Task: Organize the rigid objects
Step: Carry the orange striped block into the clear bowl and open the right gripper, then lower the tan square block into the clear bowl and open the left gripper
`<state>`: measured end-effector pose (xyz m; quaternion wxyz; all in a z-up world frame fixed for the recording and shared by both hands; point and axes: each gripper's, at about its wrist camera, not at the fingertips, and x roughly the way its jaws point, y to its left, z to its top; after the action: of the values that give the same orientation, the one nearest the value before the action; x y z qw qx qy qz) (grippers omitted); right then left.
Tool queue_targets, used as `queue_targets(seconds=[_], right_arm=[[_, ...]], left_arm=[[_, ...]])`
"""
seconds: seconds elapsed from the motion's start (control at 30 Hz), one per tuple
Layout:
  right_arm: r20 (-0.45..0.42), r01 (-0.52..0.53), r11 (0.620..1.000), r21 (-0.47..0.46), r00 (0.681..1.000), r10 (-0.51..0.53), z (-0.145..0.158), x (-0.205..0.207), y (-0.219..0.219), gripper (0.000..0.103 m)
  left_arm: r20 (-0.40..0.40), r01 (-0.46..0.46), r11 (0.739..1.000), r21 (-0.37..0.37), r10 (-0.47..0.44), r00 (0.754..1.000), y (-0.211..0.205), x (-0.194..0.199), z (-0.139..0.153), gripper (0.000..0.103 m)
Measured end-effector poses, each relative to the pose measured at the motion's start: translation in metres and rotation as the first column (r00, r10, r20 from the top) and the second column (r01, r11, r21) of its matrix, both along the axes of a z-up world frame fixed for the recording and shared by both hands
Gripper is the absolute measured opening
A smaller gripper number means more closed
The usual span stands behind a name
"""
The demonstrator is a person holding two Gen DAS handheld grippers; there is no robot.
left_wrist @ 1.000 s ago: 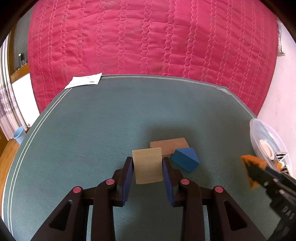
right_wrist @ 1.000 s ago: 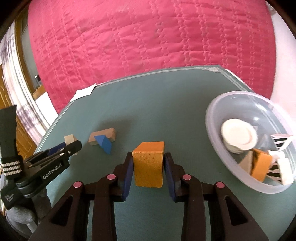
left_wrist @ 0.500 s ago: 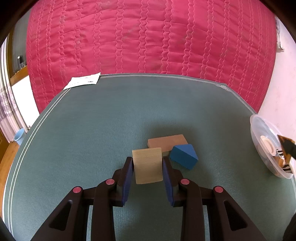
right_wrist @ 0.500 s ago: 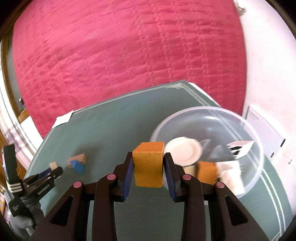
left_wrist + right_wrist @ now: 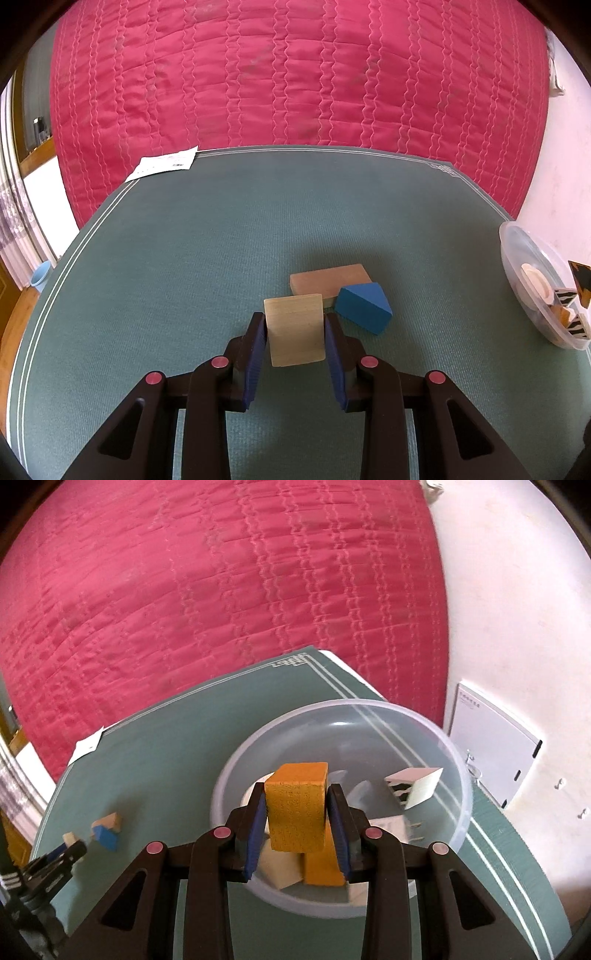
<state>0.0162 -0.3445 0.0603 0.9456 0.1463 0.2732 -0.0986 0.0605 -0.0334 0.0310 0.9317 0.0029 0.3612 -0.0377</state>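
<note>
My left gripper (image 5: 294,328) is shut on a pale wooden block (image 5: 294,328), held just above the green table mat (image 5: 184,258). Just beyond it lie a tan flat block (image 5: 328,278) and a blue wedge block (image 5: 364,307), touching each other. My right gripper (image 5: 297,808) is shut on an orange block (image 5: 297,806) and holds it over the clear plastic bowl (image 5: 458,760). The bowl holds another orange block (image 5: 321,867), pale blocks and black-and-white patterned blocks (image 5: 413,786). The left gripper (image 5: 79,845) shows at the lower left of the right wrist view.
A red quilted bedspread (image 5: 295,74) rises behind the table. A white paper slip (image 5: 162,168) lies at the mat's far left corner. The bowl (image 5: 517,280) stands at the mat's right edge by a white wall, where a white panel (image 5: 495,746) leans. A blue bin (image 5: 40,275) is on the floor at left.
My right gripper has swung right with the orange block, from over the open mat to above the bowl. The left gripper has stayed put with its pale block.
</note>
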Motion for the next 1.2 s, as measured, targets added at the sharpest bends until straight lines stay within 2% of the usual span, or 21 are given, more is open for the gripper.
queue_targets(seconds=[0.2, 0.5, 0.9, 1.2], right_arm=[[0.001, 0.049, 0.998, 0.036, 0.999, -0.049, -0.003, 0.000, -0.025, 0.037], [0.014, 0.091, 0.996, -0.002, 0.996, -0.091, -0.008, -0.026, -0.038, 0.037], [0.067, 0.175, 0.984, -0.041, 0.983, -0.172, -0.015, -0.047, -0.041, 0.037], [0.085, 0.165, 0.986, 0.002, 0.983, -0.164, -0.017, -0.053, -0.046, 0.037]], left_arm=[[-0.004, -0.002, 1.000, 0.006, 0.002, 1.000, -0.001, 0.000, 0.001, 0.033], [0.009, 0.025, 1.000, 0.016, -0.025, 1.000, -0.012, -0.006, 0.010, 0.033], [0.003, 0.150, 0.989, 0.000, -0.150, 0.989, -0.063, -0.009, 0.028, 0.033], [0.013, 0.303, 0.953, -0.028, -0.303, 0.953, -0.117, -0.008, 0.043, 0.033]])
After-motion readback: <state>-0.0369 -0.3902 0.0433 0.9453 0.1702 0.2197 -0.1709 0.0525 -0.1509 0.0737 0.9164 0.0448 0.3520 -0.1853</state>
